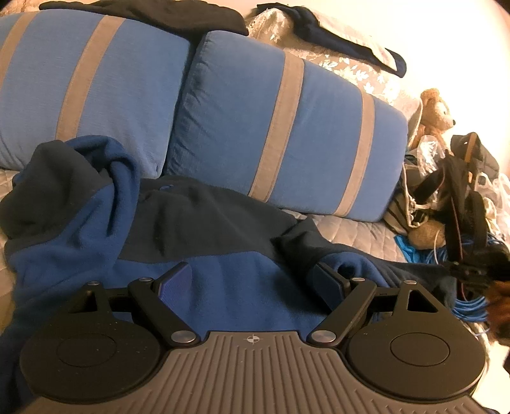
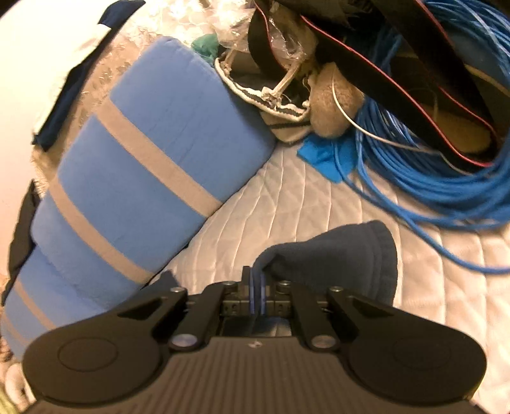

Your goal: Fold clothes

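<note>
A blue and dark navy fleece garment point(image 1: 204, 242) lies crumpled on the quilted bed, in front of the blue cushions. My left gripper point(image 1: 253, 280) is open and hovers just above the garment's blue panel, with nothing between its fingers. My right gripper point(image 2: 258, 286) is shut on a dark navy cuff of the garment point(image 2: 347, 254), which hangs forward from the fingers over the white quilt point(image 2: 287, 203).
Two blue cushions with grey stripes point(image 1: 287, 127) lean behind the garment. A coil of blue cable point(image 2: 430, 165), dark bags with straps point(image 1: 462, 197), a teddy bear point(image 1: 436, 111) and plastic wrap clutter the right side. Dark clothes point(image 1: 153, 12) lie on top of the cushions.
</note>
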Available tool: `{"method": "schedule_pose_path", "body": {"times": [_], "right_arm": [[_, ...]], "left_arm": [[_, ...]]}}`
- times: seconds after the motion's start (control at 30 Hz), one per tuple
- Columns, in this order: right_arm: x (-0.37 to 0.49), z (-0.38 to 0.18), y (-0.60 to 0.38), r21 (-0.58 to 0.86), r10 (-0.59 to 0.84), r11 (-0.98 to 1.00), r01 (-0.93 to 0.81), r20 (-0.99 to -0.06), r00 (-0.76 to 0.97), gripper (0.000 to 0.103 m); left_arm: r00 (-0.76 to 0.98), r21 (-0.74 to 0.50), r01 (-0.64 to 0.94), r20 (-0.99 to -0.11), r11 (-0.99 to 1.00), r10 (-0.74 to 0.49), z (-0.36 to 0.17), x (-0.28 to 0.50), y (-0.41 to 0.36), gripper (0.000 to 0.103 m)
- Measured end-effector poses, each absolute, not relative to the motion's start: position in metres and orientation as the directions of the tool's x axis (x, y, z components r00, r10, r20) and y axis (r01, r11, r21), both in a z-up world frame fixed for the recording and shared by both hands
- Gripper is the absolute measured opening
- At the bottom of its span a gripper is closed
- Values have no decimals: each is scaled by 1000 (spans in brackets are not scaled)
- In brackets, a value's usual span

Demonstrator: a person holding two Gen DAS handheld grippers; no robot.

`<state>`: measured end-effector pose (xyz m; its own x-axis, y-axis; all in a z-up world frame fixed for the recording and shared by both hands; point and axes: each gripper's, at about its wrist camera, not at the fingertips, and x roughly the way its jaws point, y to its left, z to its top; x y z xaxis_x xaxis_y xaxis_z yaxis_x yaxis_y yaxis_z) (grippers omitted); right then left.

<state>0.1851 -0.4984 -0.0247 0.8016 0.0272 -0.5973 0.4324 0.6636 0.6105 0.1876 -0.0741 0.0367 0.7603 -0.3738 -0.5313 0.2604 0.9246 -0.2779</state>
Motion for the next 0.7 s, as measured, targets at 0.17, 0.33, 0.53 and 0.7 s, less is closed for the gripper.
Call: {"method": "schedule_pose_path", "body": {"times": [0.17,0.33,0.53,0.7], "right_arm": [[232,-40,-505,524,-53,714,464,-620,783,4],[263,-48,-506,458,-77,787,413,-592,802,36],[240,-49,-513,450,-103,787,421,-578,810,82],[199,-47,-522,470,-88,773,426,-586,806,80]], "left_arm": [[762,-289,256,-527,922,-377,37,191,-73,84],[757,-295,251,-534,922,-377,35,193,-74,84],[756,-285,263,-533,922,-381,36,192,-77,84],[751,-281,264,-540,923,-380,34,192,-77,84]]}}
